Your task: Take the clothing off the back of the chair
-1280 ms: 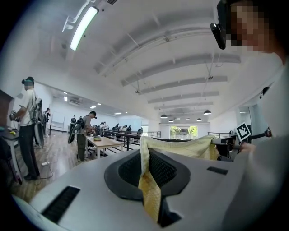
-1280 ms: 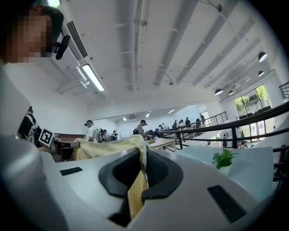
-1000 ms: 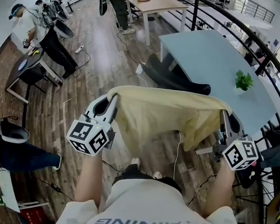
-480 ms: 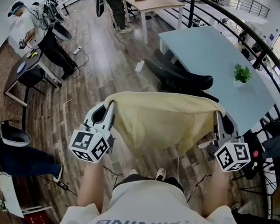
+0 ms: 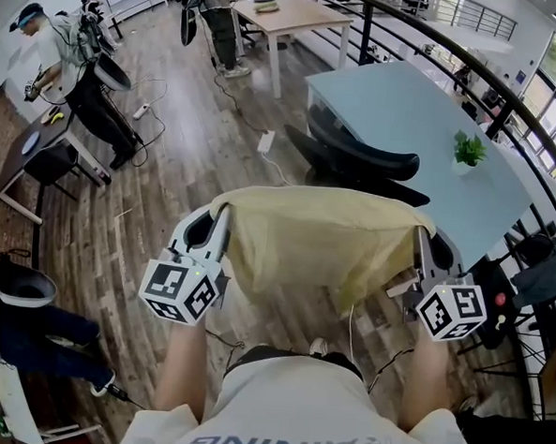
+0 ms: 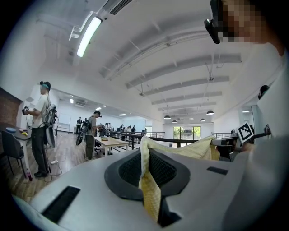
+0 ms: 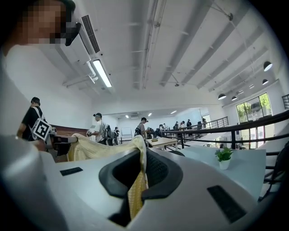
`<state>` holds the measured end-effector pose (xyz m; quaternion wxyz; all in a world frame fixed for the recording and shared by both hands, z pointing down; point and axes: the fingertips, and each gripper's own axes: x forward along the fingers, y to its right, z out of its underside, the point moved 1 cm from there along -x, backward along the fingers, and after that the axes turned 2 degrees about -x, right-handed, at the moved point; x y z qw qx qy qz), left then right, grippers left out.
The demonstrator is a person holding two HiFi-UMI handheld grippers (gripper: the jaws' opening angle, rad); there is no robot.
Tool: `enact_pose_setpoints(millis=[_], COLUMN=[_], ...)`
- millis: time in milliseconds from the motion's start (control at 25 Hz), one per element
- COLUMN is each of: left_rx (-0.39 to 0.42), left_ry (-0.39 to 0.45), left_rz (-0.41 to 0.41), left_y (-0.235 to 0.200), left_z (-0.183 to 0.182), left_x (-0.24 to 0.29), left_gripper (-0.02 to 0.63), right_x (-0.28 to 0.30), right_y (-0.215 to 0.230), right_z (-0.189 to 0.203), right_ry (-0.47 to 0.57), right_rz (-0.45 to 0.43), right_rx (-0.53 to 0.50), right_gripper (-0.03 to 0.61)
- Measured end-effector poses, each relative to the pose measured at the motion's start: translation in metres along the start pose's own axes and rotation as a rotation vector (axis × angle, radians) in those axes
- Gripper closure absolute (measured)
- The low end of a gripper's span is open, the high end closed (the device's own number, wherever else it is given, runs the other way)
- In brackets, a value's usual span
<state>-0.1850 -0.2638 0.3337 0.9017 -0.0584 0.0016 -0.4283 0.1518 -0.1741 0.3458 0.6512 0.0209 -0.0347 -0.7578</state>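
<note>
1. At the far left, a person in a cap [image 5: 45, 43] stands beside a small dark table [image 5: 27, 145] on the wooden floor [image 5: 169, 153].
2. The left gripper [image 5: 224, 213] is held level in front of the wearer's body. Its jaws are closed tight on the left corner of the yellow garment [image 5: 324, 238]. In the left gripper view the cloth is pinched between the dark pads, with a short tail hanging on the near side.
3. A light wooden table [image 5: 291, 13] stands far back, with more people near it.
4. The garment is stretched in the air between the 2 grippers. Its top edge is nearly straight and the rest sags toward the floor. It hangs on the near side of the chair, off the chair's back.
5. The black chair [image 5: 362, 160] stands just beyond the garment, at the near-left edge of the pale blue table [image 5: 407, 107]. Its backrest is bare.
6. The right gripper [image 5: 418, 239] is also level, and its jaws are clamped on the garment's right corner. In the right gripper view a strip of yellow fabric hangs between the pads.
7. A small potted plant [image 5: 467, 151] stands on the blue table, right of the chair.
8. A dark railing [image 5: 511, 99] curves along the right side.
</note>
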Motion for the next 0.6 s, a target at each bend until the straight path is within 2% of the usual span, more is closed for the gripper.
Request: enact_pose_setpoints(millis=[600], left_rx=[-0.009], left_ry=[0.014], left_rz=[0.022], left_y=[-0.013], left_z=[0.004], left_x=[-0.013], left_gripper=[0.56], right_x=[-0.004], right_y=[-0.023], right_z=[0.006], right_ry=[0.004], right_rz=[0.003], right_rx=[-0.017], right_gripper=[0.551])
